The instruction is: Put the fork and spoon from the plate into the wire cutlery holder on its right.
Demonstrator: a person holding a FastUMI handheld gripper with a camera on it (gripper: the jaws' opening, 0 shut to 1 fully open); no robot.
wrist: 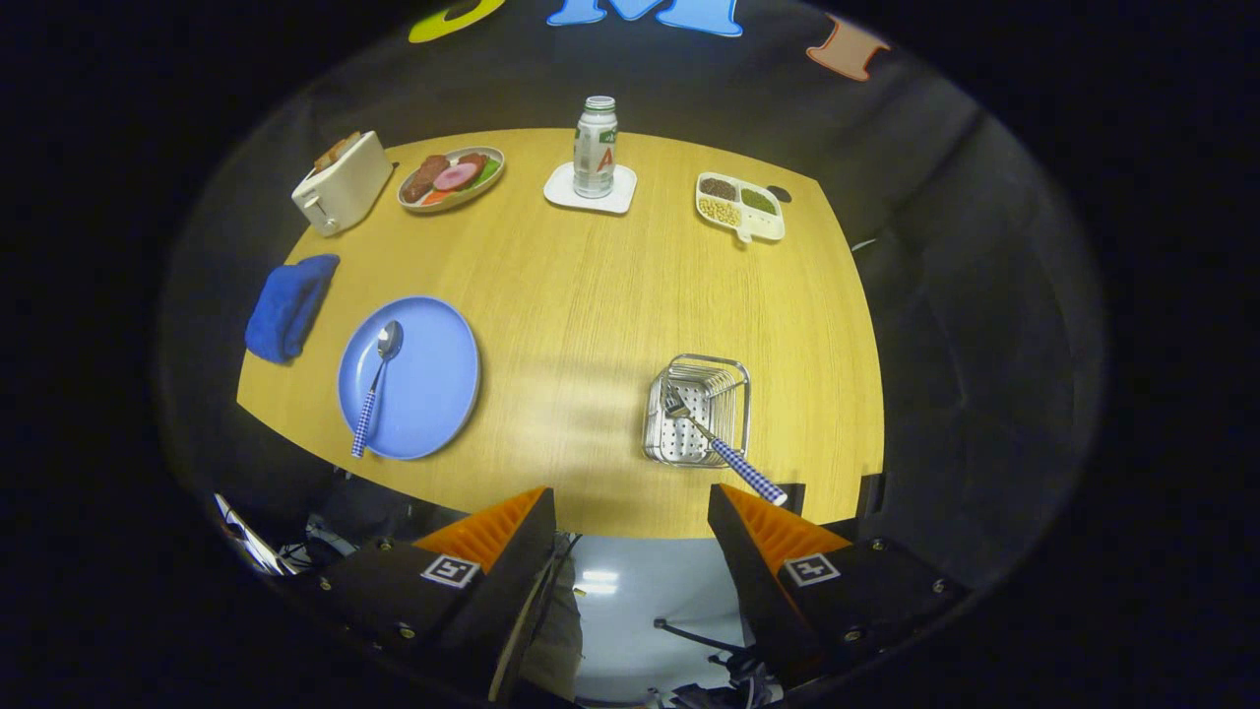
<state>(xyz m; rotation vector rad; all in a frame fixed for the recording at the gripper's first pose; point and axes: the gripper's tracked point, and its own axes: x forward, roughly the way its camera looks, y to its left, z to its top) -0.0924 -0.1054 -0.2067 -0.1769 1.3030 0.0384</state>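
Wood table (591,295) in a dark booth. Nearest, gripper (630,522) spread wide, holding nothing, hanging off the table's near edge. Just ahead, nearer its right finger, wire holder (699,409) w/ fork (714,443) already in: tines down inside, checked handle leaning out toward the gripper. Left of holder, blue plate (409,377) w/ spoon (377,384): bowl far, handle near, overhanging the rim, long axis roughly near-far. Prob. light, stiff, bowl slippery; grab the patterned handle, mid-length. Beyond: towel (290,305), toaster (342,182), bottle (596,148).
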